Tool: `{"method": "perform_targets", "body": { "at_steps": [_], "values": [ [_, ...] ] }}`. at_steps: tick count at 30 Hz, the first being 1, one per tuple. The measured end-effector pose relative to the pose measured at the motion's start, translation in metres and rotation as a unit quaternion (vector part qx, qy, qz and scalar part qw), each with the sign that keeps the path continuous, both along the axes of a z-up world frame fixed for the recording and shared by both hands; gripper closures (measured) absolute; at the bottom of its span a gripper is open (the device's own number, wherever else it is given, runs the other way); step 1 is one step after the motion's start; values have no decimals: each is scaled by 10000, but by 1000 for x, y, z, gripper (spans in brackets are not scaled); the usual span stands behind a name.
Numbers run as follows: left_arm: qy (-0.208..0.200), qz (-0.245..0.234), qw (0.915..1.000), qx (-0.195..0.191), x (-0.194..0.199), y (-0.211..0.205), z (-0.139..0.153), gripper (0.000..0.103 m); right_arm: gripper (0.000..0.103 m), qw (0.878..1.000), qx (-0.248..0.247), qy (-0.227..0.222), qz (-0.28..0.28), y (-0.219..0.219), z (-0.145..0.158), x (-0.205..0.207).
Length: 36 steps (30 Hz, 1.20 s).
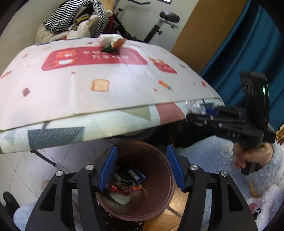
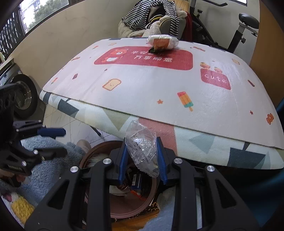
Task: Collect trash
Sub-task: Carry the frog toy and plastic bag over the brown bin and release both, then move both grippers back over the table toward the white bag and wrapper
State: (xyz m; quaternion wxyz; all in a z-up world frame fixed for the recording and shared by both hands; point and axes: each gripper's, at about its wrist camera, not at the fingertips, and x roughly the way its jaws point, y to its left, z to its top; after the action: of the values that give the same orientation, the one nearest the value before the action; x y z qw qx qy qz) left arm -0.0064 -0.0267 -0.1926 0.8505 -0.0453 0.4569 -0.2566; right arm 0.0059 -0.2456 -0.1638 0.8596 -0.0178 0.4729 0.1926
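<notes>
A brown trash bin stands on the floor below the table's near edge and holds several wrappers. My left gripper is open and empty right above the bin's mouth. My right gripper is shut on a clear crumpled plastic wrapper and holds it over the bin; it also shows in the left wrist view. An orange and white snack wrapper lies at the table's far edge, also in the left wrist view.
The table wears a white printed cloth. A chair piled with striped clothes and an exercise bike stand behind it. A blue curtain hangs at the right. A washing machine is at the left.
</notes>
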Motion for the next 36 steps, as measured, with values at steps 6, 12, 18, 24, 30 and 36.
{"method": "perform_targets", "body": {
  "at_steps": [6,12,18,24,30,36],
  "values": [
    [-384,425,9982,157,6,22,20,21,70,9998,-28,141,144,8,-8,-6],
    [-548,807,9944,398,13,44,30,10,70,9986,-108,371,348,20,-19,-8],
    [-629,966,9918,548,15,56,34,6,70,9968,-217,563,522,33,-30,-9],
    [-698,1042,9898,674,16,58,34,6,70,9951,-326,735,577,44,-45,-12],
    [-739,1137,9880,745,20,61,33,6,63,9941,-456,799,569,47,-50,-11],
    [-772,1294,9850,838,27,66,33,6,13,9957,-623,589,356,44,-46,-10]
  ]
}}
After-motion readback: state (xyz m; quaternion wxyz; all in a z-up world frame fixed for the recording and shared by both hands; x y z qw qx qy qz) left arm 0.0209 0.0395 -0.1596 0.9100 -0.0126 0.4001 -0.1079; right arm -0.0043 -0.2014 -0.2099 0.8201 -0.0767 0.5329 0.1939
